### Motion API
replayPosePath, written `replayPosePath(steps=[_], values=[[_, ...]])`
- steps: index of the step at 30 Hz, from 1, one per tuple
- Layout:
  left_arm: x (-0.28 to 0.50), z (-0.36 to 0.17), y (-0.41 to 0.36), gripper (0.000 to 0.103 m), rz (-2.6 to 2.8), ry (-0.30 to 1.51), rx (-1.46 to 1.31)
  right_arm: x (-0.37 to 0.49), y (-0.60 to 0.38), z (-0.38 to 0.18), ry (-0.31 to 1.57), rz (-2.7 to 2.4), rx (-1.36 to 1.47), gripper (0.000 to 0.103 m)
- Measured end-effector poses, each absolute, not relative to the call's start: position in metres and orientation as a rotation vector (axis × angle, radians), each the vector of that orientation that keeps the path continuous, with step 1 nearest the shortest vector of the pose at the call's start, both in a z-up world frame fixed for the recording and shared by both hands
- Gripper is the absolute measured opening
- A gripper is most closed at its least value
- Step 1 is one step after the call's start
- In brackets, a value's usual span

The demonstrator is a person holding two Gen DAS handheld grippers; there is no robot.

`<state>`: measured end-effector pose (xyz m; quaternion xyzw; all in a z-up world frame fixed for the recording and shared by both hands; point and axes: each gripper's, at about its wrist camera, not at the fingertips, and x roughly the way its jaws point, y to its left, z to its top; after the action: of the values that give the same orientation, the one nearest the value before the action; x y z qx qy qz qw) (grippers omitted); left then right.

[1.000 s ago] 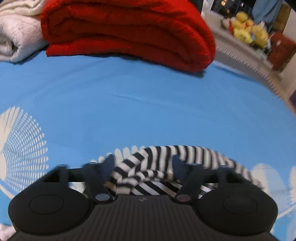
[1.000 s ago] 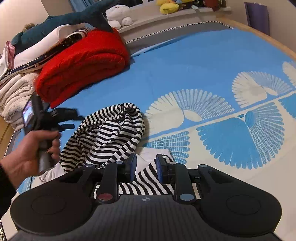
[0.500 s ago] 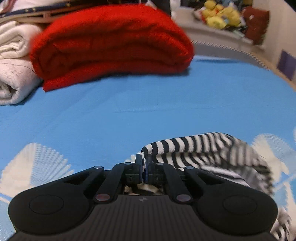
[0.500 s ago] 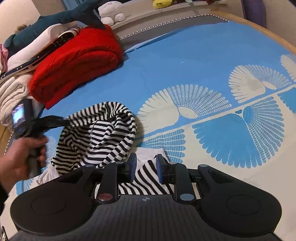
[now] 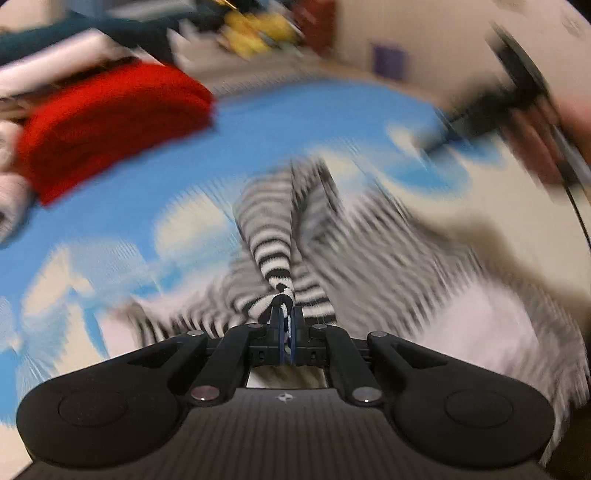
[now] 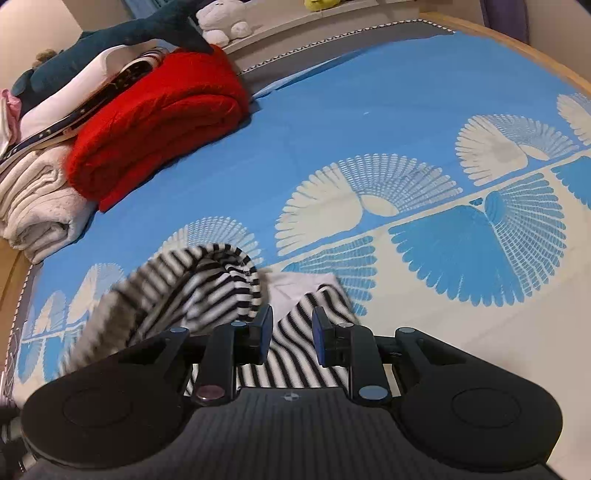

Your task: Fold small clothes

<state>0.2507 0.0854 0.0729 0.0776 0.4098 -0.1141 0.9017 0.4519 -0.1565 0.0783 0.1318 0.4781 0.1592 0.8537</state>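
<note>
A black-and-white striped garment (image 6: 207, 291) lies bunched on the blue patterned bedspread (image 6: 369, 122). My left gripper (image 5: 286, 325) is shut on a fold of the striped garment (image 5: 273, 258) and holds it lifted; that view is heavily blurred. My right gripper (image 6: 291, 332) is open, its jaws a little apart over a striped edge (image 6: 314, 350) and a white part of the garment (image 6: 295, 291), gripping nothing. The right hand-held gripper (image 5: 517, 92) shows blurred at the upper right of the left wrist view.
A folded red blanket (image 6: 162, 114) lies at the back left beside rolled cream towels (image 6: 37, 206) and stacked clothes with a dark plush toy (image 6: 110, 40). Plush toys (image 6: 221, 22) sit on a ledge behind. The bed's wooden edge (image 6: 517, 48) runs at the right.
My left gripper closed on the striped garment, then lifted and swung it toward the right gripper. The fabric bunch moved closer to my right gripper, which stayed open and almost still.
</note>
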Motion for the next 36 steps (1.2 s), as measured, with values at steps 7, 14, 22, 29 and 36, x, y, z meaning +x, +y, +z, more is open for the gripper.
replayPosePath(steps=[7,14,22,29,36], values=[[0.24,0.057,0.14,0.018,-0.057,0.95,-0.206,0.433,-0.133,0.074,1.012,0.378,0.289,0.025],[0.281,0.024,0.177,0.043,0.056,1.096,-0.58,0.436,-0.104,0.057,1.068,0.431,0.306,0.038],[0.304,-0.007,0.159,0.039,0.043,1.206,-0.511,0.452,-0.101,0.007,1.219,0.319,0.303,0.044],[0.321,0.02,0.167,0.001,0.114,1.033,-0.375,0.45,-0.107,0.012,1.176,0.367,0.448,0.004],[0.295,0.093,0.187,0.001,0.126,0.592,-0.313,0.415,-0.165,0.066,0.835,0.711,0.893,0.004]])
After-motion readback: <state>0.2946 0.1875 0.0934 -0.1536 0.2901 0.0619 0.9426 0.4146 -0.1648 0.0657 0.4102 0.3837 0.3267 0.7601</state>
